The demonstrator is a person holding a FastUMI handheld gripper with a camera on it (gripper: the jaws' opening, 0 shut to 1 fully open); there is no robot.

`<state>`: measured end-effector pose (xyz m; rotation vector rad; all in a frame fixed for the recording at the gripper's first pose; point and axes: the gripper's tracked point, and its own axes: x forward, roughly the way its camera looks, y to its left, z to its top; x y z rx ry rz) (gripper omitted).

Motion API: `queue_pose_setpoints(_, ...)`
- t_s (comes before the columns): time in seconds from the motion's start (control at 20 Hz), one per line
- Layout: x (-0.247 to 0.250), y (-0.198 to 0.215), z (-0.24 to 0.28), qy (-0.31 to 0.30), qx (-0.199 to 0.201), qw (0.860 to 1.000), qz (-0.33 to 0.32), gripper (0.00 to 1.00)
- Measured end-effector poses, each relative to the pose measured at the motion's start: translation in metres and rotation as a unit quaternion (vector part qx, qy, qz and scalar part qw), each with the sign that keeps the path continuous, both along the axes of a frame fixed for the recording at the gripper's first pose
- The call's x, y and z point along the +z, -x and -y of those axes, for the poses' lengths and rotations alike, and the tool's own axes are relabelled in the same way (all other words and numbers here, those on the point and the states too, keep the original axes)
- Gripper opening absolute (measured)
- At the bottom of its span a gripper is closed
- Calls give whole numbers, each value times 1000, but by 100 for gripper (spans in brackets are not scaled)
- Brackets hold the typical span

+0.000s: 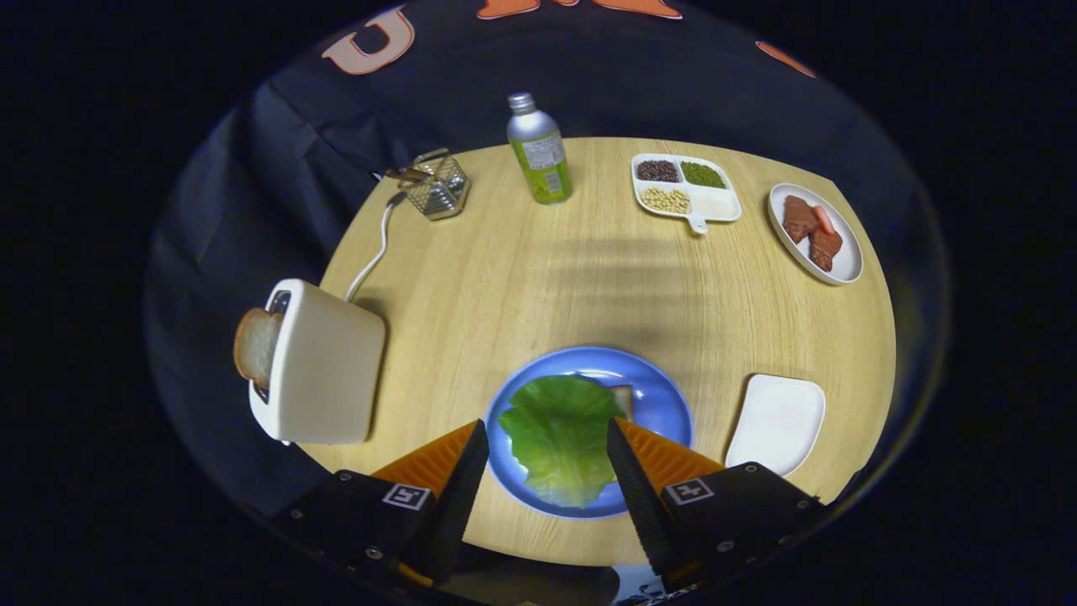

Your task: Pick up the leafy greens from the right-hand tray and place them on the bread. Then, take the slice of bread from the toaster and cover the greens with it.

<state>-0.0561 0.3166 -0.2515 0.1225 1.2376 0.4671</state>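
A green lettuce leaf (559, 436) lies on a slice of bread (623, 399), which peeks out at its right edge, on a blue plate (665, 404). My gripper (547, 442) hovers above the plate, open, with the leaf seen between its fingers and nothing held. Left of the plate stands a white toaster (324, 362) with a slice of bread (255, 343) sticking out of its slot. The white tray (778, 421) right of the plate is bare.
On the round wooden table (538, 278), at the back, stand a wire basket (436, 185), a green-labelled bottle (538, 151), a divided dish of beans (683, 188) and an oval plate of meat (814, 231). The toaster's white cord (374, 252) runs toward the basket.
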Motion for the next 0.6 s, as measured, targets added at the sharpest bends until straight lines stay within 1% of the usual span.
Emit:
queue_pose_setpoints(0.15,37,-1,-40,-16,18,1000,15,89)
queue_pose_setpoints(0.25,56,4,-69,-27,33,999,11,90)
queue_pose_setpoints(0.45,84,8,-120,-35,59,998,12,90)
queue_pose_setpoints(0.6,98,11,-154,-33,70,997,12,90)
